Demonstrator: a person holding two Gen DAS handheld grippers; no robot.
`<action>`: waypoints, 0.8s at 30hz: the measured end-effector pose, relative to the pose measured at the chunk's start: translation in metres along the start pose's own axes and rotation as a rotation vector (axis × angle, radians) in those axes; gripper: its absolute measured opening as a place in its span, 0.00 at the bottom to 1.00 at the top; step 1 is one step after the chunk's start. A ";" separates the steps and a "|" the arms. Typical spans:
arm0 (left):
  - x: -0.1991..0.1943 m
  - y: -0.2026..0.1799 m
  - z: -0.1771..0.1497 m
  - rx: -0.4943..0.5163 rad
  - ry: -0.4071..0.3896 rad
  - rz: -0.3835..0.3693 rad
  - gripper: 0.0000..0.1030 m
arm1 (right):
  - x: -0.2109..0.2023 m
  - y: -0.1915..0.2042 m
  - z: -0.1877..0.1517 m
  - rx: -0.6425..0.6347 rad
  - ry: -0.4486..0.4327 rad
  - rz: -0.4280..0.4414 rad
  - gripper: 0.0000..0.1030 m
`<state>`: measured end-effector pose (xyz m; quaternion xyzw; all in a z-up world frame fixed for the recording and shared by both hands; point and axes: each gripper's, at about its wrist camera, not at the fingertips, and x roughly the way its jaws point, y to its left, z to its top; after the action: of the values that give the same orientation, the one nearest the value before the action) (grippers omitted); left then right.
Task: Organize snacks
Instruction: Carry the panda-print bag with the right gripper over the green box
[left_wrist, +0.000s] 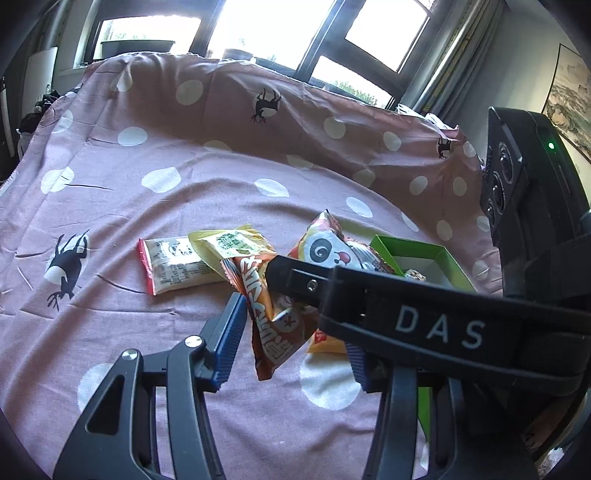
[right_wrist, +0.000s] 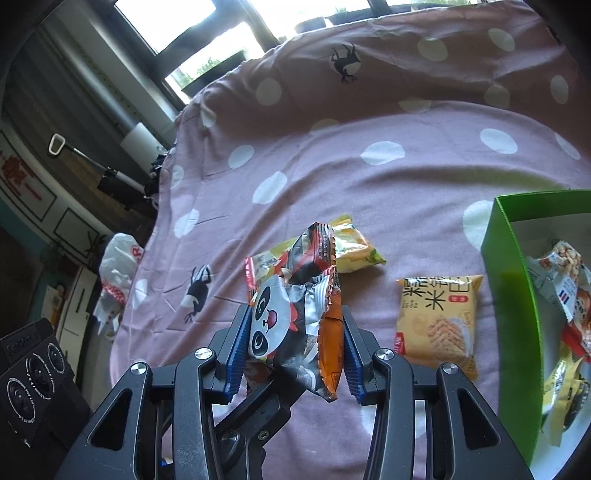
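- The red-edged white packet (left_wrist: 173, 264) lies flat on the pink dotted cloth (left_wrist: 147, 206), farthest left among the snacks and clear of both grippers.
- Just beside it, the yellow packet (left_wrist: 231, 245) overlaps its right end and rests on the cloth.
- The left gripper (left_wrist: 291, 339) hangs low over the cloth with its jaws apart and nothing held; the orange packet (left_wrist: 271, 317) shows between its blue pads, but no contact is visible.
- The right gripper (right_wrist: 293, 350) is clamped on two packets at once: the panda packet (right_wrist: 275, 321) against the left pad and the orange one against the right. Both appear raised above the cloth.
- The yellow rice-cracker packet (right_wrist: 437, 321) lies flat to the right of that gripper, between it and the box, untouched.
- The green box (right_wrist: 508, 280) stands at the far right with its white interior open; several packets already lie inside.
- Judgement: the step in hand is the carry of a grasped pair toward the box; roughly half the snacks seem still outside.
- Judgement: the next move calls for a travel rightward over the green wall, high enough for the dangling packet ends to clear it, then a release inside. The double grip is a risk: one packet may slip.
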<state>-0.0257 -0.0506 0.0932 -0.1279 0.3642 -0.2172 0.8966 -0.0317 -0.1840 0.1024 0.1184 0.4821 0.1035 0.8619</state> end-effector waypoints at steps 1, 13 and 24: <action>-0.001 -0.003 -0.001 0.002 0.000 -0.006 0.48 | -0.003 0.000 -0.001 -0.002 0.001 -0.006 0.45; -0.035 -0.071 0.005 0.154 -0.077 -0.027 0.48 | -0.079 -0.023 -0.013 0.042 -0.160 0.058 0.46; -0.014 -0.131 0.007 0.302 -0.069 -0.111 0.47 | -0.131 -0.074 -0.022 0.166 -0.334 0.008 0.46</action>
<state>-0.0683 -0.1577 0.1571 -0.0190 0.2889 -0.3141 0.9042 -0.1134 -0.2904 0.1743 0.2065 0.3388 0.0459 0.9168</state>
